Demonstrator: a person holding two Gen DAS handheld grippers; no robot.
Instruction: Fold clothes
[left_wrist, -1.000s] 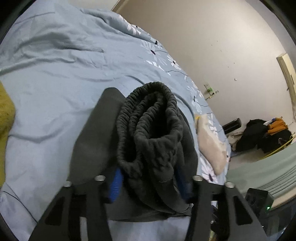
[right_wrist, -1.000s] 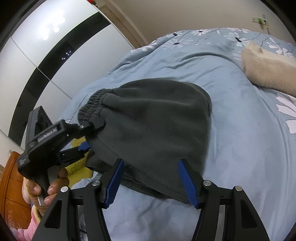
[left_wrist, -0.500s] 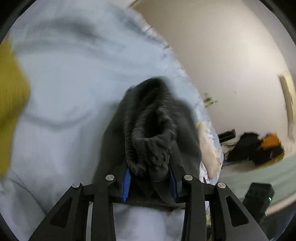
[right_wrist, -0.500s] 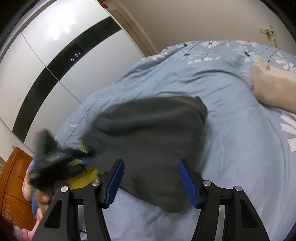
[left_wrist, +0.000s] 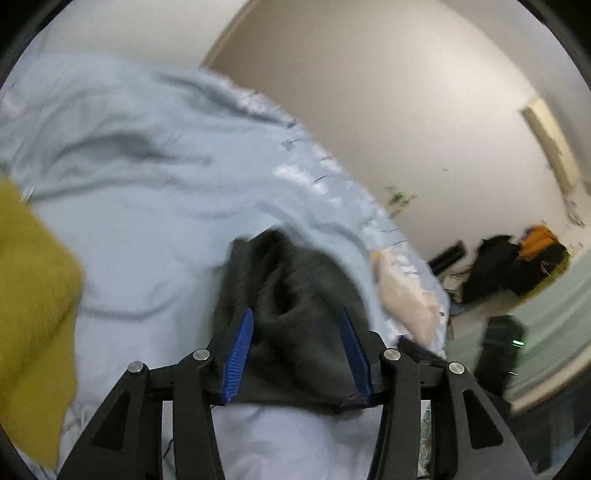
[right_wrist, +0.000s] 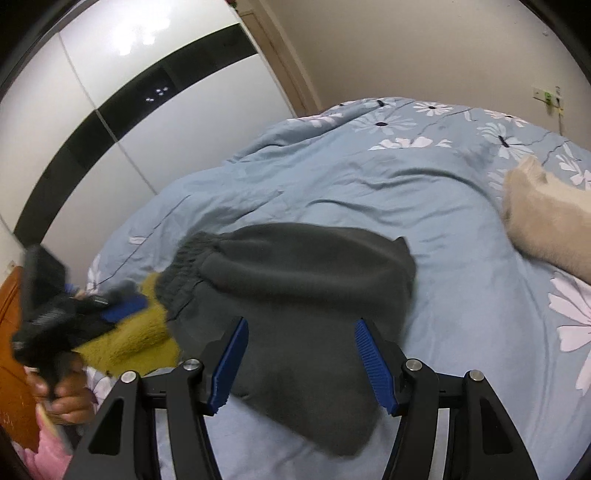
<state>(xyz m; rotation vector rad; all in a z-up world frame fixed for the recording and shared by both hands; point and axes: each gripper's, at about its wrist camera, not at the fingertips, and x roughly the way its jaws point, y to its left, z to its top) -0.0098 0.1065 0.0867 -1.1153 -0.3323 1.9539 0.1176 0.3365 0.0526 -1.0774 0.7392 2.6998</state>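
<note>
One dark grey garment (right_wrist: 295, 295) lies on the blue bedcover (right_wrist: 369, 177), already folded into a thick bundle, so little seems left for it. Its long axis runs from the elastic waistband (right_wrist: 184, 258) at the left toward the beige garment (right_wrist: 546, 225). Left gripper (left_wrist: 297, 354) and right gripper (right_wrist: 301, 362) have jaws wide apart, holding nothing, beside a yellow garment (right_wrist: 129, 339)

Left gripper (left_wrist: 295, 350) and right gripper (right_wrist: 301, 358): jaws spread wide
</note>
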